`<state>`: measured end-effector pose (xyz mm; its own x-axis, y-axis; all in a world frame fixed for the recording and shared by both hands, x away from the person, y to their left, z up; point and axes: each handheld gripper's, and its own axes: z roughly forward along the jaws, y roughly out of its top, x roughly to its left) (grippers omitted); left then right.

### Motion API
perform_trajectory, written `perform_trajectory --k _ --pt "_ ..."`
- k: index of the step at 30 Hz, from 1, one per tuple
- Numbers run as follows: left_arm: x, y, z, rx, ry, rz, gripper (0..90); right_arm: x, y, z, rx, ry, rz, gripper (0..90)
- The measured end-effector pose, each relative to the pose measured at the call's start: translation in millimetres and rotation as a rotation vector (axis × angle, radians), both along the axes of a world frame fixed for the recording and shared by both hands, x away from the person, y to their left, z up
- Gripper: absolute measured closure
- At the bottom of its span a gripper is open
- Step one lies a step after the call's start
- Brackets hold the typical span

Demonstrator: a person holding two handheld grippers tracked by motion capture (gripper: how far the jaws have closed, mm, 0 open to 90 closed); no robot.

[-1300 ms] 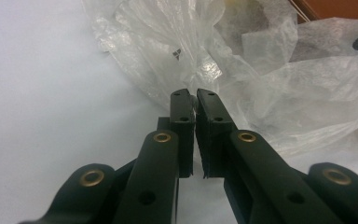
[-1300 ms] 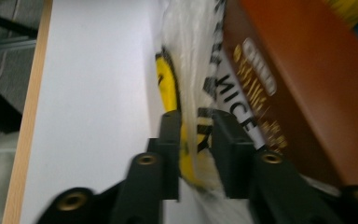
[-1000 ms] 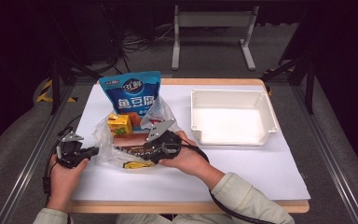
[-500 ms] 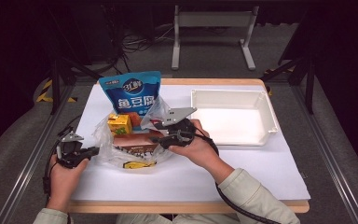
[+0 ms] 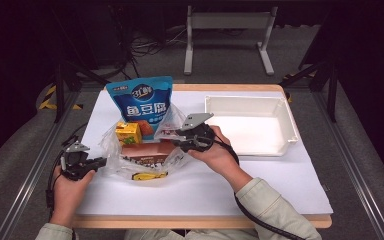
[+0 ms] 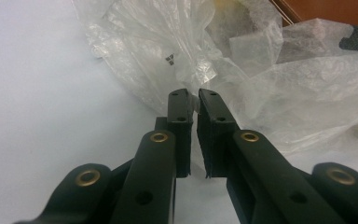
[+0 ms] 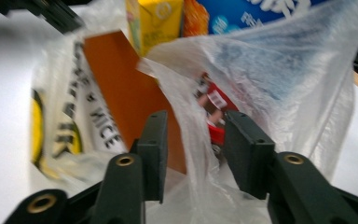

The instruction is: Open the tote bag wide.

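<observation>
crinkly clear plastic bag (image 5: pixel 145 155), boxy orange carton (image 5: pixel 128 133)

Clear plastic bag (image 5: pixel 111 150), blue snack pouch (image 5: pixel 142 102), yellow carton (image 5: pixel 128 133), orange-brown box (image 5: pixel 147 148), white tray (image 5: pixel 285 131)

Clear bag (image 5: pixel 140 157) of boxes mid-table, tall pouch (image 5: pixel 142 102) behind it, tray (image 5: pixel 285 142) to its right

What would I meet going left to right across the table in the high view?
Left tongs → clear plastic bag → yellow carton → right tongs → white tray.
</observation>
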<state>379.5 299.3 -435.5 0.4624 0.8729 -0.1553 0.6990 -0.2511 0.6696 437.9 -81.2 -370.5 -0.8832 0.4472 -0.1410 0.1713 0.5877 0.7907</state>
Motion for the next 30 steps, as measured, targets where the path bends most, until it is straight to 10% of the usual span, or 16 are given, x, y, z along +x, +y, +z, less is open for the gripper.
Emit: perform_trajectory --k 6,30 --pt "-0.3 0.2 0.1 0.001 -0.003 0.0 83.4 0.0 -11.5 1.3 -0.012 0.003 -0.062 88.8" --pt "0.8 -1.2 -1.4 0.003 0.009 -0.005 89.5 -21.2 -61.9 -43.9 -0.006 0.141 -0.133 88.3"
